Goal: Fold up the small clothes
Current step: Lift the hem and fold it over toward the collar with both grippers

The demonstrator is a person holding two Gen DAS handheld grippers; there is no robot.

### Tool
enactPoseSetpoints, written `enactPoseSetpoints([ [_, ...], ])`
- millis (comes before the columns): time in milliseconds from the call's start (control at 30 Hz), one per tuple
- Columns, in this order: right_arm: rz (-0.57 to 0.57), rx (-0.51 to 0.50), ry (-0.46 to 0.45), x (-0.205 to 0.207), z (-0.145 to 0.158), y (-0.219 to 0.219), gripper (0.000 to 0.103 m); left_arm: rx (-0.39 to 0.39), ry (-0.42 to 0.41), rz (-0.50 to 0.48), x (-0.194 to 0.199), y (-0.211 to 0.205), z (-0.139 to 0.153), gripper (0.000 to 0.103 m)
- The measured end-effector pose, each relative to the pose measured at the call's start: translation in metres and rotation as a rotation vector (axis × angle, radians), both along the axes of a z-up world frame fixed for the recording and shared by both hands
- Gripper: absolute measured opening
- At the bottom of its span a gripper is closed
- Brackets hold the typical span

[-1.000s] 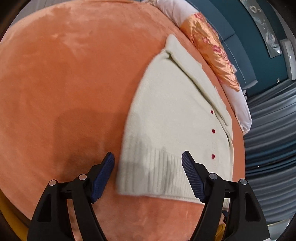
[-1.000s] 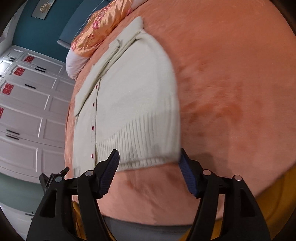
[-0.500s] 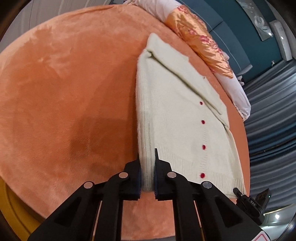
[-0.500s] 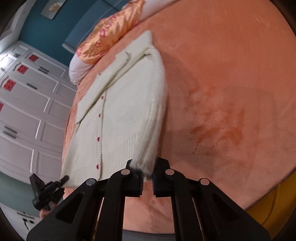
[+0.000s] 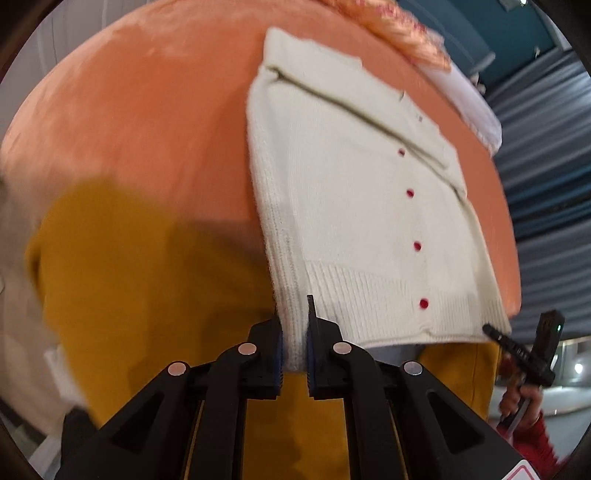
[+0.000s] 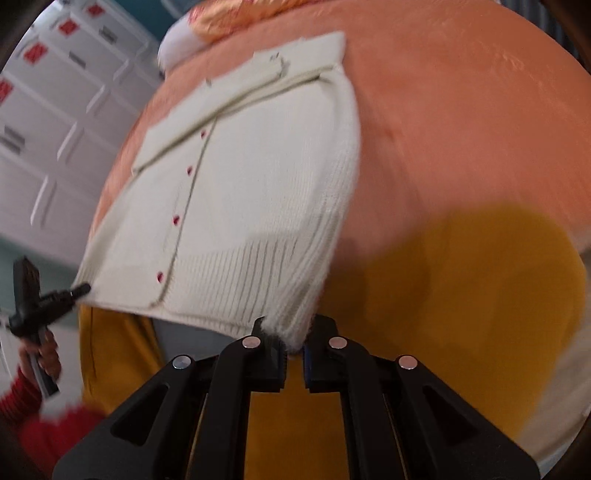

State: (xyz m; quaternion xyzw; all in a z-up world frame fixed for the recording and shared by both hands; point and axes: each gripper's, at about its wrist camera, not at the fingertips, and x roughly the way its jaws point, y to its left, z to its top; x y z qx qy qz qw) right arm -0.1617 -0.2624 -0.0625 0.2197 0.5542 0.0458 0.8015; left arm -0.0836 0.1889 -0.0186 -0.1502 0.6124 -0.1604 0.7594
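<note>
L to R, w/ the bed (image 5: 147,110) under it all, orange plush cover. Left claw (image 5: 294,347) is clenched on the ribbed hem corner of the cream cardigan (image 5: 362,206), at the garment's outer side edge; knit is bunched between the pads. Cardigan lies front-up on the bed, red buttons (image 5: 410,192) in a row down the placket, collar at the far end near a satin pillow (image 5: 402,33). Hem end is lifted off the bed edge toward the person, mustard-yellow fabric (image 5: 129,277) showing below it; can't tell what that is.

Right claw (image 6: 293,349) is likewise clamped on the opposite hem corner, rib stretched taut into the pads. In each wrist view the other claw's tip shows at the far hem corner, gripped by a hand (image 6: 40,354) w/ a red sleeve (image 6: 44,424).

Why this hold, prob.: pinching both bottom corners keeps the hem straight & level so it can be carried over toward the collar for a bottom-to-top fold. Step looks early, no crease made yet. Risk: uneven pull skews the hem, or loose knit slips out.
</note>
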Motion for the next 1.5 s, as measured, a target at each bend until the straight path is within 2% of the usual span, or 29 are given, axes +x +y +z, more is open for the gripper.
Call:
enactPoseSetpoints([
  [67, 0.013, 0.009, 0.038, -0.029, 0.007, 0.004, 0.005, 0.030, 0.014, -0.033, -0.026, -0.002, 0.007, 0.006],
  [133, 0.010, 0.016, 0.066, -0.055, 0.014, 0.008, 0.005, 0.025, 0.047, -0.034, -0.048, -0.002, 0.013, 0.006],
  [233, -0.009, 0.042, 0.077, -0.078, 0.021, 0.011, 0.005, -0.020, 0.081, 0.032, -0.065, 0.001, 0.022, 0.006],
  [300, -0.027, 0.056, 0.056, -0.077, 0.025, 0.010, 0.005, -0.046, 0.058, 0.072, -0.057, 0.000, 0.030, 0.006],
  [367, -0.029, 0.058, -0.013, -0.058, 0.037, 0.005, 0.005, -0.070, -0.013, 0.093, -0.032, -0.003, 0.042, 0.006],
  [400, -0.033, 0.039, -0.076, -0.042, 0.048, 0.000, 0.005, -0.087, -0.054, 0.103, -0.019, -0.004, 0.049, 0.006],
  [533, -0.106, 0.033, -0.295, 0.016, 0.079, -0.026, 0.005, -0.114, -0.317, 0.130, 0.049, -0.012, 0.085, 0.006],
  [633, -0.172, 0.032, -0.429, 0.065, 0.089, -0.043, 0.005, -0.086, -0.485, 0.143, 0.101, -0.018, 0.099, 0.007],
  [700, -0.202, 0.040, -0.478, 0.099, 0.085, -0.051, 0.005, -0.085, -0.518, 0.160, 0.126, -0.023, 0.099, 0.007],
  [833, -0.266, 0.038, -0.503, 0.159, 0.069, -0.052, 0.005, -0.021, -0.531, 0.208, 0.191, -0.045, 0.073, 0.007],
  [967, -0.332, 0.059, -0.492, 0.202, 0.050, -0.054, 0.005, -0.005, -0.505, 0.267, 0.219, -0.043, 0.042, 0.007],
  [1200, -0.391, 0.060, -0.438, 0.245, 0.015, -0.059, 0.005, 0.074, -0.458, 0.294, 0.257, -0.059, -0.002, 0.007],
  [1500, -0.402, 0.029, -0.352, 0.280, -0.023, -0.066, 0.005, 0.127, -0.401, 0.286, 0.290, -0.065, -0.047, 0.008],
])
